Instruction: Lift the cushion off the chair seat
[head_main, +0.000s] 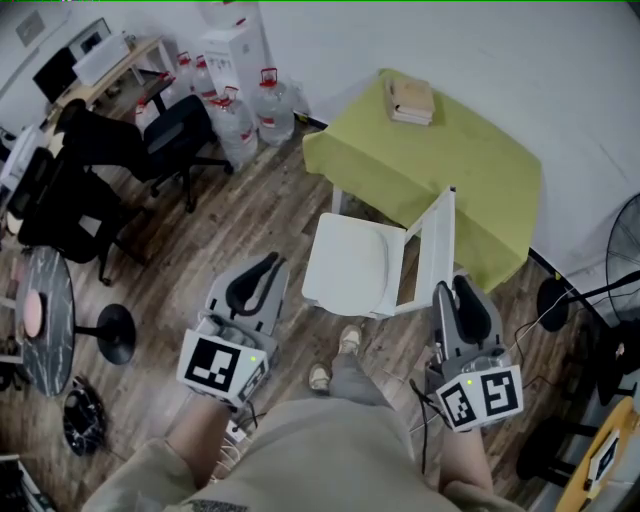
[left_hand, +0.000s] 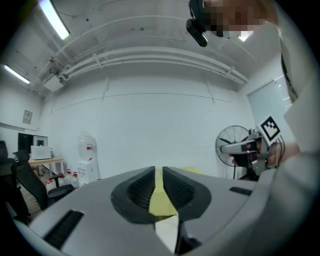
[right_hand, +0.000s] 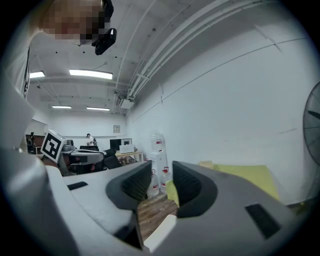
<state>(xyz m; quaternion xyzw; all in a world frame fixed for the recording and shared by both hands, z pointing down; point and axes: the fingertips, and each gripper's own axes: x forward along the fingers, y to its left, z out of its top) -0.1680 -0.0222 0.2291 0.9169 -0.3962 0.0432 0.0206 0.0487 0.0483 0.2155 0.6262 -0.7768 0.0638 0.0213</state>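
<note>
A white folding chair (head_main: 432, 240) stands in front of me in the head view, its back to the right. On it lies a white, rounded seat surface (head_main: 345, 265); I cannot tell a cushion apart from the seat. My left gripper (head_main: 268, 264) hovers just left of the seat's front corner, jaws shut with only a slit and nothing in them (left_hand: 158, 176). To the right of the chair back, my right gripper (head_main: 462, 286) has its jaws a little apart and empty (right_hand: 162, 174). A white edge of the chair (right_hand: 160, 231) shows below the right jaws.
Behind the chair stands a table under a yellow-green cloth (head_main: 470, 160) with books (head_main: 411, 100) on it. Water bottles (head_main: 270, 108) and black office chairs (head_main: 170, 130) are at the back left. A round dark table (head_main: 45, 310) stands at the left, a fan (head_main: 628, 255) at the right.
</note>
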